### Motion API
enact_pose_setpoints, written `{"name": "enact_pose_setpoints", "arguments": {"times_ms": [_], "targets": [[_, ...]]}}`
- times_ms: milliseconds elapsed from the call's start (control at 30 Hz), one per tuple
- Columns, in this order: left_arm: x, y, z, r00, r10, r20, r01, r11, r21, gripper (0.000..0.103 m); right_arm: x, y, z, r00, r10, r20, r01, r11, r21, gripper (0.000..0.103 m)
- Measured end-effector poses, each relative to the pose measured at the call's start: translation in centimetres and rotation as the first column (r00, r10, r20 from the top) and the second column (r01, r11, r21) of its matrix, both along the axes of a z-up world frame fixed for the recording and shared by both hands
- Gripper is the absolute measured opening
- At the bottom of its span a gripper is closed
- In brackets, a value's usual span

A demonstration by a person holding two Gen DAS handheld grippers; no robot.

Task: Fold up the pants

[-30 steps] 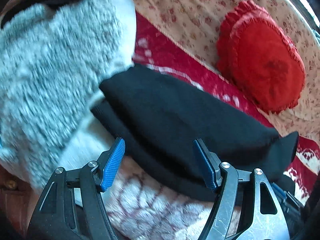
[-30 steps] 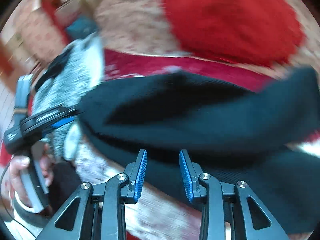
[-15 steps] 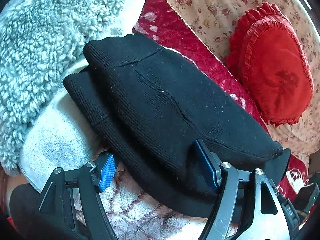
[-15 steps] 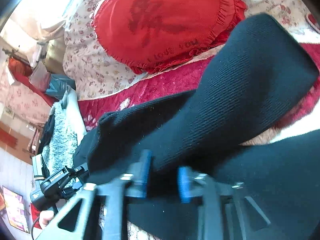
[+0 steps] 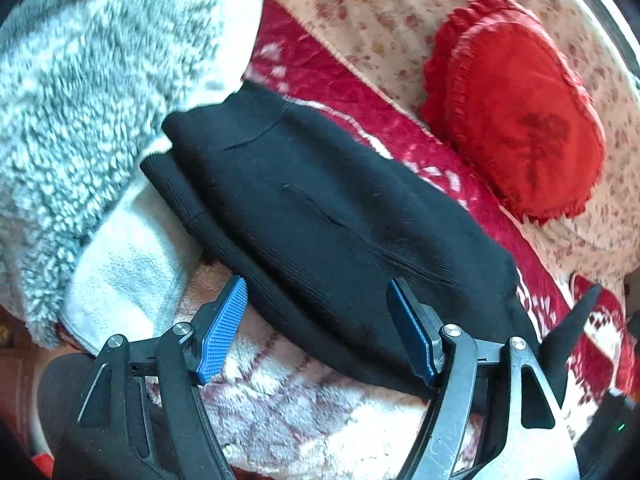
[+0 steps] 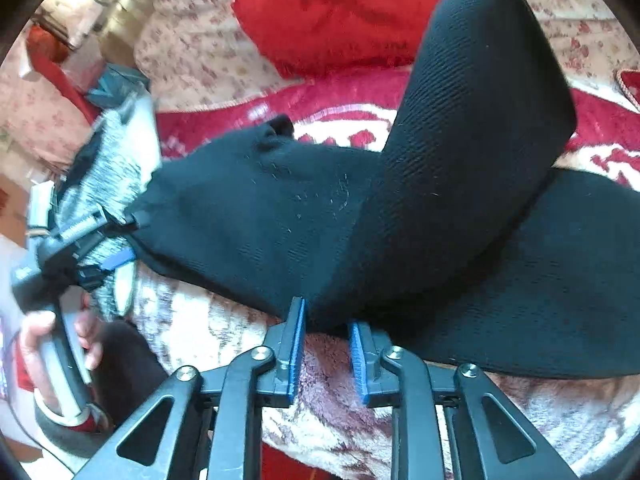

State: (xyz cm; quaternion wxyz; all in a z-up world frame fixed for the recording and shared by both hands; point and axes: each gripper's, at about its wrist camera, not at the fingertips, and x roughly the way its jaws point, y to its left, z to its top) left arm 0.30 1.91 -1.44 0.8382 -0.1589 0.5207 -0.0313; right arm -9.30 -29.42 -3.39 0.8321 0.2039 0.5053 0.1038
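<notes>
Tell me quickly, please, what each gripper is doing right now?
Left gripper: open wide, jaws straddling the black pants, not gripping.
Right gripper: jaws opening, pants edge just beyond the tips, nothing held.

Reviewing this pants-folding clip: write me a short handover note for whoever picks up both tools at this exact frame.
Left tool: wide open, straddling the near edge of the black pants; pads not pressing the cloth.
Right tool: jaws opening, nothing clamped; the folded edge sits just past its fingertips.
Pants: on the red-and-white blanket, beside the grey fleece, with the red cushion behind.
Done: one black layer is already folded over the other; in the right wrist view a leg section bulges upward, not flat.
Left: flatten that raised section, make any further fold, square up the edges.
</notes>
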Motion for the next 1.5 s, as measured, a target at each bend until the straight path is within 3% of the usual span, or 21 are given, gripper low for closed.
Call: {"name": "enact_pose_setpoints", "arguments": {"times_ms": [100, 233, 367, 467, 633, 667, 700, 733, 833, 900, 1000, 1167, 1233, 1367, 1500], "targets": [[-0.6, -1.3, 1.0, 0.999, -0.024, 0.038, 0.023, 1.000, 0.011, 0.071, -1.2, -3.0, 1.9, 0.997, -0.065, 0.047, 0.067, 0.997, -0.040, 0.030], [-1.2, -4.2, 1.1, 0.994, -0.104, 0.042, 0.103, 0.994, 0.025, 0.071, -2.0, -8.0, 2.0, 0.974, -0.223, 0.047, 0.225, 0.973, -0.056, 0.032], [-1.3, -7.0, 0.0, 0.984, -0.177, 0.004, 0.176, 0.983, 0.049, 0.072, -0.5, -11.8, 0.7, 0.937, -0.347, 0.026, 0.347, 0.938, 0.009, 0.033], [-1.4, -8.1, -0.5, 0.982, -0.190, -0.006, 0.190, 0.979, 0.077, 0.072, 1.4, -13.2, 0.3, 0.929, -0.369, 0.023, 0.366, 0.927, 0.085, 0.033], [-1.1, -8.7, -0.7, 0.982, -0.190, -0.010, 0.190, 0.978, 0.085, 0.072, 5.1, -14.2, -1.4, 0.916, -0.400, -0.025, 0.400, 0.911, 0.104, 0.038], [-1.1, -8.6, -0.7, 0.982, -0.190, -0.010, 0.190, 0.978, 0.085, 0.072, 5.6, -14.3, -1.4, 0.910, -0.414, -0.016, 0.413, 0.905, 0.103, 0.036], [-1.1, -8.7, -0.7, 0.982, -0.190, -0.012, 0.190, 0.978, 0.087, 0.072, 5.6, -14.4, -1.3, 0.908, -0.420, -0.002, 0.418, 0.904, 0.094, 0.024], [-1.1, -8.7, -0.7, 0.982, -0.189, -0.012, 0.189, 0.978, 0.086, 0.072, 5.7, -14.4, -1.0, 0.908, -0.419, 0.004, 0.417, 0.905, 0.077, 0.005], [-1.3, -8.5, -0.7, 0.981, -0.192, -0.010, 0.192, 0.978, 0.081, 0.072, 4.0, -14.4, 0.9, 0.916, -0.398, 0.054, 0.393, 0.916, 0.081, 0.004], [-1.5, -8.5, -0.6, 0.981, -0.193, -0.008, 0.194, 0.979, 0.070, 0.072, 1.9, -14.1, 3.2, 0.920, -0.374, 0.115, 0.375, 0.927, 0.013, 0.004], [-1.7, -8.6, -0.4, 0.981, -0.195, -0.006, 0.195, 0.979, 0.060, 0.072, -2.0, -14.4, 5.5, 0.923, -0.360, 0.136, 0.369, 0.928, -0.048, 0.004], [-2.2, -8.6, -0.2, 0.981, -0.192, -0.008, 0.192, 0.980, 0.052, 0.072, -6.1, -14.0, 5.1, 0.944, -0.326, 0.049, 0.330, 0.927, -0.177, 0.004], [-2.4, -8.7, -0.3, 0.981, -0.196, -0.014, 0.196, 0.979, 0.052, 0.071, -6.4, -14.0, 3.3, 0.946, -0.324, -0.008, 0.316, 0.929, -0.190, 0.004], [-2.9, -8.6, -0.2, 0.980, -0.199, -0.010, 0.199, 0.978, 0.067, 0.072, -5.7, -12.0, 0.9, 0.960, -0.255, -0.114, 0.210, 0.928, -0.307, 0.004], [-3.0, -8.4, 0.0, 0.982, -0.190, -0.006, 0.190, 0.980, 0.064, 0.072, -6.5, -12.5, 2.8, 0.966, -0.240, -0.099, 0.206, 0.941, -0.268, 0.011]]}}
